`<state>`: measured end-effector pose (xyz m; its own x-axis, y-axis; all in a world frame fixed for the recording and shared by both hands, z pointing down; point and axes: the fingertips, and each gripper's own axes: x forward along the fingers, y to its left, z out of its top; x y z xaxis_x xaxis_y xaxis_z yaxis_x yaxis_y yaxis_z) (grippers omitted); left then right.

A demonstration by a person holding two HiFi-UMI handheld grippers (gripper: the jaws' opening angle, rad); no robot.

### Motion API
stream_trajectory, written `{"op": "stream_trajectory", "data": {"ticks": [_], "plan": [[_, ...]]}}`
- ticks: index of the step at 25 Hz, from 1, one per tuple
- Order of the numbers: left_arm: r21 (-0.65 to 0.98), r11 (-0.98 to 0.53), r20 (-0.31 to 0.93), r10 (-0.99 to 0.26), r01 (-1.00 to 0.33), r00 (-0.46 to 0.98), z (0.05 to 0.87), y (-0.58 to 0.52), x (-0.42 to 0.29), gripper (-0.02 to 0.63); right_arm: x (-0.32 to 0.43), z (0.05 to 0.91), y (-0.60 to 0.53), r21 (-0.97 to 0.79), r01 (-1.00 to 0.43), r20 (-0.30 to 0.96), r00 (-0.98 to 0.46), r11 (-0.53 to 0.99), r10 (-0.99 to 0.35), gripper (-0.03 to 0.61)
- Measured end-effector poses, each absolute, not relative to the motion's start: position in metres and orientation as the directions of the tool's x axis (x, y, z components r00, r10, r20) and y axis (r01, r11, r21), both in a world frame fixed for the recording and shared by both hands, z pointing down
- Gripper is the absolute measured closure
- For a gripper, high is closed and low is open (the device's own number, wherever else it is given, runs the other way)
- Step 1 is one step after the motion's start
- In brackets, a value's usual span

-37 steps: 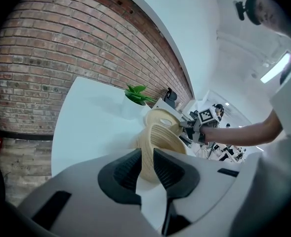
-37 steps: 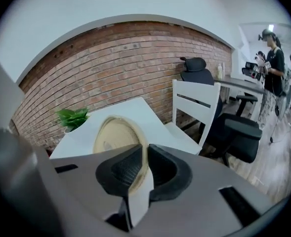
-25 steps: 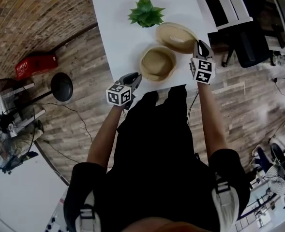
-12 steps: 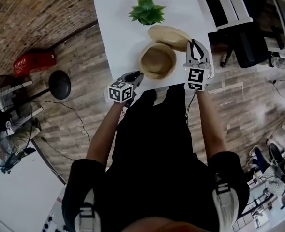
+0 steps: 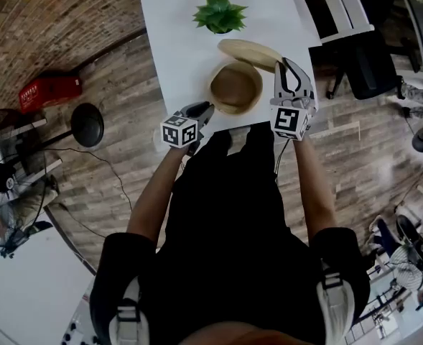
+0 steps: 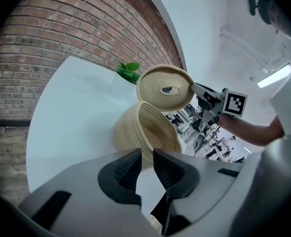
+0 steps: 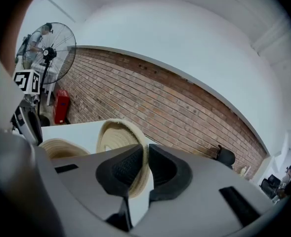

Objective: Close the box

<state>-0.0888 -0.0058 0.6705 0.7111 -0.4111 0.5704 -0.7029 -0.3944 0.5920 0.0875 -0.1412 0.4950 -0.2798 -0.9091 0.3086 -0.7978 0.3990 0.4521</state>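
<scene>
A round woven basket box [image 5: 234, 88] stands open near the front edge of the white table [image 5: 175, 42]. Its woven lid [image 5: 248, 51] hangs tilted on edge just behind and above the basket's far rim. My right gripper [image 5: 291, 65] is shut on the lid's right edge; in the right gripper view the lid [image 7: 118, 137] rim sits between the pads, with the basket [image 7: 61, 147] to the left. My left gripper [image 5: 204, 108] hovers at the basket's front-left side. In the left gripper view its jaws [image 6: 146, 157] stand narrowly apart with nothing between them, the basket [image 6: 145, 130] just beyond.
A small green potted plant [image 5: 220, 11] stands on the table behind the basket. A white chair [image 5: 333, 6] is at the table's right. A red case [image 5: 49, 92] and a black stool [image 5: 89, 124] stand on the wooden floor at left.
My right gripper has raised the lid off the table and tipped it on edge, carrying it left toward the basket. The left gripper has hardly moved.
</scene>
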Motion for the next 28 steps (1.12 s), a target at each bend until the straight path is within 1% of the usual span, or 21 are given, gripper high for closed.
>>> {"op": "stream_trajectory", "data": {"ticks": [5,9,14,19,21,23,25,28], "plan": [[0.597,-0.395,0.565,-0.412,-0.699,0.715,0.670,-0.006,-0.088,0.526,0.076,0.489,-0.127,0.573,-0.715,0.271,-0.296,0.401,-0.916,0.541],[0.606,-0.377,0.558,-0.425,-0.700,0.713,0.671,-0.008,-0.091,0.527,0.073,0.489,-0.118,0.647,-0.664,0.265,-0.264,0.374,-0.927,0.541],[0.622,-0.355,0.554,-0.430,-0.698,0.713,0.672,-0.007,-0.091,0.528,0.094,0.486,-0.130,0.608,-0.732,0.288,-0.156,0.307,-0.945,0.546],[0.634,-0.347,0.553,-0.421,-0.690,0.719,0.672,-0.005,-0.089,0.528,0.104,0.489,-0.135,0.591,-0.749,0.295,-0.146,0.300,-0.944,0.548],[0.645,-0.337,0.550,-0.418,-0.686,0.723,0.673,-0.006,-0.089,0.526,0.103,0.493,-0.129,0.592,-0.746,0.279,-0.166,0.306,-0.946,0.546],[0.654,-0.329,0.546,-0.419,-0.682,0.726,0.673,-0.007,-0.089,0.527,0.093,0.497,-0.118,0.624,-0.711,0.250,-0.213,0.325,-0.945,0.545],[0.655,-0.324,0.544,-0.425,-0.683,0.724,0.674,-0.008,-0.090,0.528,0.075,0.501,-0.102,0.689,-0.630,0.230,-0.280,0.360,-0.932,0.541],[0.657,-0.307,0.542,-0.443,-0.689,0.714,0.674,-0.011,-0.092,0.528,0.047,0.511,-0.075,0.789,-0.466,0.226,-0.386,0.400,-0.895,0.537]]}}
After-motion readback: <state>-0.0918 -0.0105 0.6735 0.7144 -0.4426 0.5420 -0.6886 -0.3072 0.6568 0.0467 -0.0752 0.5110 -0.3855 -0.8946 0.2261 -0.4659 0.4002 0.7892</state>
